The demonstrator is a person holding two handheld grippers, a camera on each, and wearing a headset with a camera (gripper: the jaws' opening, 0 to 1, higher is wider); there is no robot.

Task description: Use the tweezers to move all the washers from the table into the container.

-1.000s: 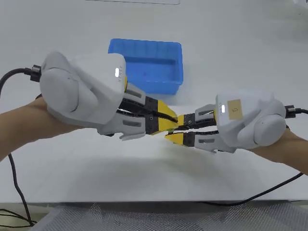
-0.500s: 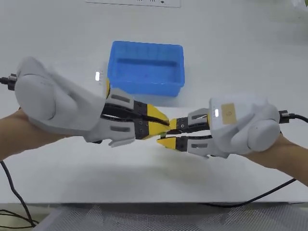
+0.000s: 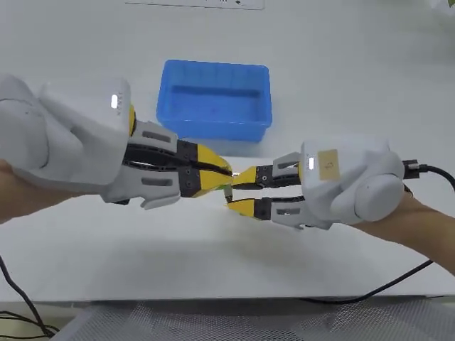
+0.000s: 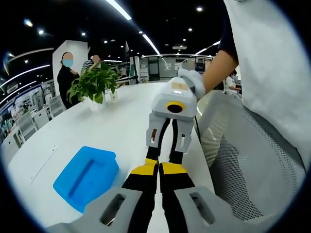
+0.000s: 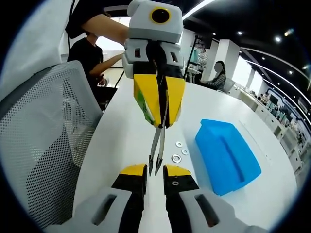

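Now: tweezers in the left gripper, washers lying on the table

In the head view we see the two grippers nose to nose over the white table (image 3: 341,71). The left gripper (image 3: 219,175) points in from 9 o'clock and the right gripper (image 3: 240,190) from 3 o'clock, their yellow tips overlapping near the middle of the picture. The blue container (image 3: 217,99) stands on the table at 12 o'clock from that meeting point, apart from both grippers.

From the right gripper view we read the grasp most clearly. The left gripper hangs in from 12 o'clock with its jaws clenched on the tweezers (image 5: 158,138), whose two thin silver legs run out of the yellow tips toward 6 o'clock. The points of the tweezers end in the gap between the right gripper's own jaws. Those jaws stand apart, released, one on each side of the points; whether they touch the metal we cannot tell.

Three washers (image 5: 177,158) lie flat on the table at about 2 o'clock from the tweezer points, close together and outside the container. The container lies at 3 o'clock from them, near but not touching.

In the left gripper view we find its own jaws pressed close together, the right gripper straight ahead at 12 o'clock and the container on the table at 8 o'clock. A mesh chair (image 4: 243,165) stands at 3 o'clock by the table edge, and a potted plant (image 4: 95,82) sits on the table at 10 o'clock.
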